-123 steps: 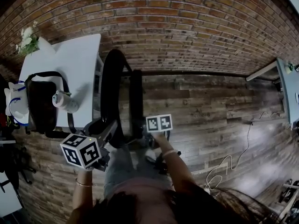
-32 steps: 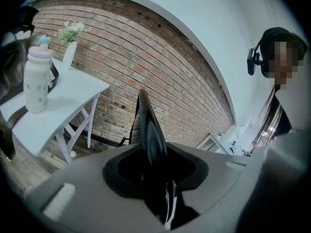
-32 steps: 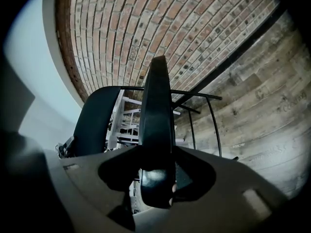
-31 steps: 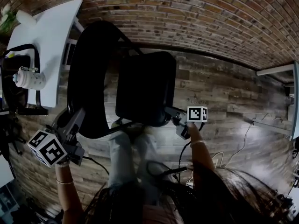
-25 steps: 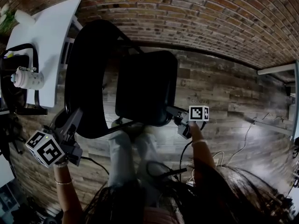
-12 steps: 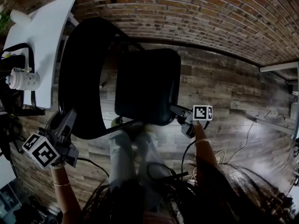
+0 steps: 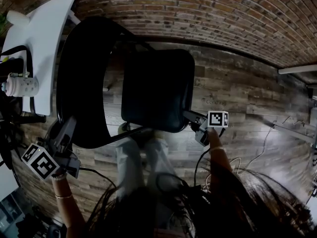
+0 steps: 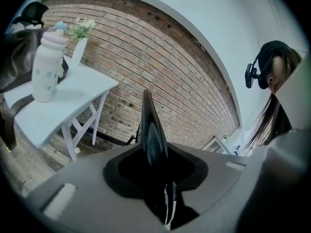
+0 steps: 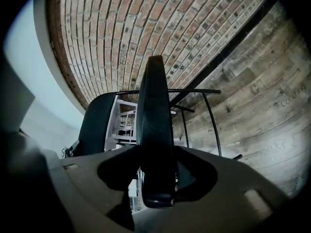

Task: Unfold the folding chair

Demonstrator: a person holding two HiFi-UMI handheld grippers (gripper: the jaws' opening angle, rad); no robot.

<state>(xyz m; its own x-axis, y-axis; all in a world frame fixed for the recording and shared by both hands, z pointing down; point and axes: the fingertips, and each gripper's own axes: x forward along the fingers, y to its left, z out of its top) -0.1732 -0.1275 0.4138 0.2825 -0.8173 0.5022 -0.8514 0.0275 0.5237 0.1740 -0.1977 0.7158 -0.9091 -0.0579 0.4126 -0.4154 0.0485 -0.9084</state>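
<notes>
- The left tongs (image 7: pixel 68 125) are clenched on the thin edge of the chair's backrest (image 7: pixel 79 83). In the left gripper view the dark panel (image 8: pixel 151 125) stands on edge and fills the gap between the jaws.
- The right tongs (image 7: pixel 192 118) grip the near right corner of the seat (image 7: pixel 156 88). In the right gripper view the thick seat edge (image 9: pixel 155 106) sits tight between the jaws.
- Both tongs point forward and somewhat down, and each marker cube faces up toward the head.
- The left hand (image 7: pixel 57 175) is held low and out to the person's left, with the forearm running up from the bottom edge. A bracelet (image 7: pixel 62 196) is on the wrist.
- The right hand (image 7: pixel 213 139) reaches forward on a nearly straight arm, close beside the seat.
- The chair stands on the wooden floor (image 7: pixel 237 98), just in front of the person's legs (image 7: pixel 143 157). A brick wall (image 7: pixel 198 14) is behind it.
- The seat stands out from the backrest, with a gap between them.
- A white table (image 7: pixel 44 43) is just to the chair's left, with a pale bottle (image 7: pixel 20 86) on it.
</notes>
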